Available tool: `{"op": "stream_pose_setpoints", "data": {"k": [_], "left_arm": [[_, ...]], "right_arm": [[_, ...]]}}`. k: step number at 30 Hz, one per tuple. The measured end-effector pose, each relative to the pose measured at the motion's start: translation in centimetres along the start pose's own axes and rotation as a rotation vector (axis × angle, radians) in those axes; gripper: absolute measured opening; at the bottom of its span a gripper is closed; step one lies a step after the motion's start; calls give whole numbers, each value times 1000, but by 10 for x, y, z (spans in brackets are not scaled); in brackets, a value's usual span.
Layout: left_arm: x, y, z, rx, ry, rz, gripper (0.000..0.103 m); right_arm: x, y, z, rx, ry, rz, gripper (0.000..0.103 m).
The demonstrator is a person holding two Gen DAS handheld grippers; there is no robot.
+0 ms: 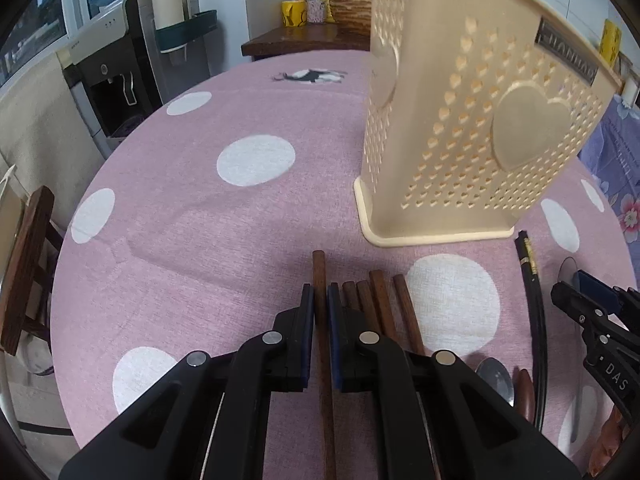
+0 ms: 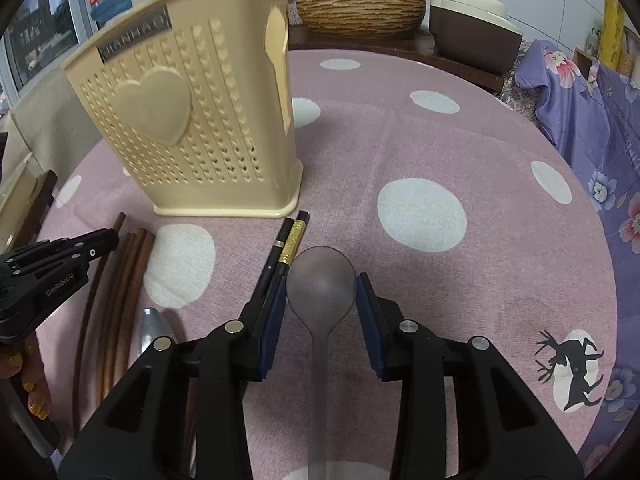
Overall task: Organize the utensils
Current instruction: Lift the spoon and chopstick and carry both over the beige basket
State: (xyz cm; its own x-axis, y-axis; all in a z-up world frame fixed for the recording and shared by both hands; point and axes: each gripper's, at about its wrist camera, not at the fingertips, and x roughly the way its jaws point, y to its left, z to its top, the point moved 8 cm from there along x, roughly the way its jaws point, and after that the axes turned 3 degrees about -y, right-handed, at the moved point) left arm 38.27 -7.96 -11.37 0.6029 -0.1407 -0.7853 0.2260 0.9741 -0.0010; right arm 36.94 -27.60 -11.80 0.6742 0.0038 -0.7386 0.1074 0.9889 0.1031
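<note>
In the left wrist view my left gripper (image 1: 320, 300) is shut on a brown wooden chopstick (image 1: 319, 268) lying on the pink dotted tablecloth (image 1: 220, 220). Several more brown chopsticks (image 1: 376, 300) lie just to its right. The beige perforated utensil holder (image 1: 460, 140) stands upright behind them. In the right wrist view my right gripper (image 2: 322, 288) has both blue pads against the bowl of a grey translucent spoon (image 2: 322, 280) that lies flat. A pair of black chopsticks (image 2: 288, 240) lies beside its left finger. The holder (image 2: 192, 120) is at upper left.
A metal spoon (image 2: 150, 328) and a brown spoon (image 1: 524, 392) lie between the two grippers. A wicker basket (image 2: 360, 12) and a rice cooker (image 2: 472, 28) stand behind the table. Purple floral cloth (image 2: 592, 120) lies at right, a water dispenser (image 1: 116, 80) at left.
</note>
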Motion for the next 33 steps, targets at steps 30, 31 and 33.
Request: {"op": "stream_pose_setpoints", "data": {"k": [30, 31, 33], "left_arm": [[-162, 14, 50, -55, -395, -112, 8], [-166, 14, 51, -55, -404, -111, 8], [-171, 15, 57, -52, -420, -110, 8]], "right_arm": [[-127, 14, 35, -22, -212, 166, 36], [-128, 14, 37, -22, -215, 170, 36], [-131, 16, 42, -23, -221, 182, 36]]}}
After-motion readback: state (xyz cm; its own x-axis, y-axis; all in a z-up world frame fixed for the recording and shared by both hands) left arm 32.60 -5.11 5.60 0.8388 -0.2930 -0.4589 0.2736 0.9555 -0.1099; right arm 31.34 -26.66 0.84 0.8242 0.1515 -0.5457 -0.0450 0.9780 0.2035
